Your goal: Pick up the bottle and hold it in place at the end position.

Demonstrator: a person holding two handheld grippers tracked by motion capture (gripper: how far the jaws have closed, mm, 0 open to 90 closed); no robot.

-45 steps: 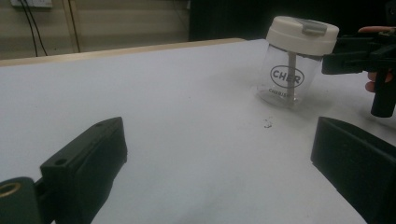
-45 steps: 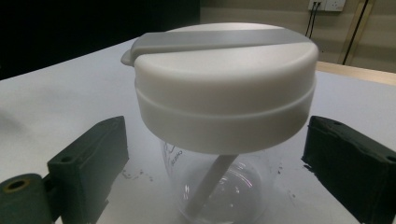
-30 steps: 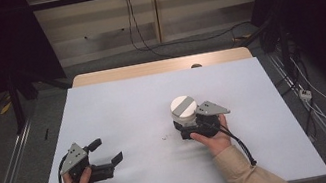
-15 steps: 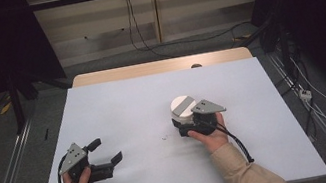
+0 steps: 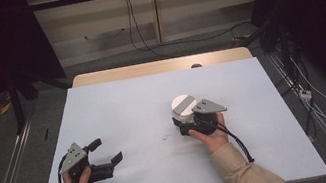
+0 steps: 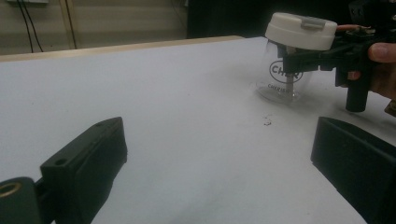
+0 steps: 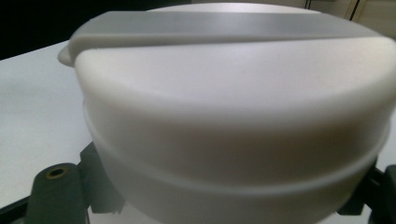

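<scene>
Standing upright on the counter [image 5: 118,109], the clear cup [image 6: 285,79] sat between the right tool's [image 5: 182,122] jaws, pinched just under its white lid [image 5: 183,105]. The left tool [image 5: 106,157] rested well apart, jaws spread.

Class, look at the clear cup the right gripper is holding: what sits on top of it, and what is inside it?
A white lid with a grey strip covers the clear cup, which the right gripper clamps just below the lid. Through the wall the cup looks empty; the part under the lid is hidden.

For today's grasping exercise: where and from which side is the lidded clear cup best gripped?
Judging by its pose, grip the clear cup on its wall just under the white lid, coming in level from the person's side, as the right gripper does. It stands upright, and the overhanging lid should stop a slip.
</scene>
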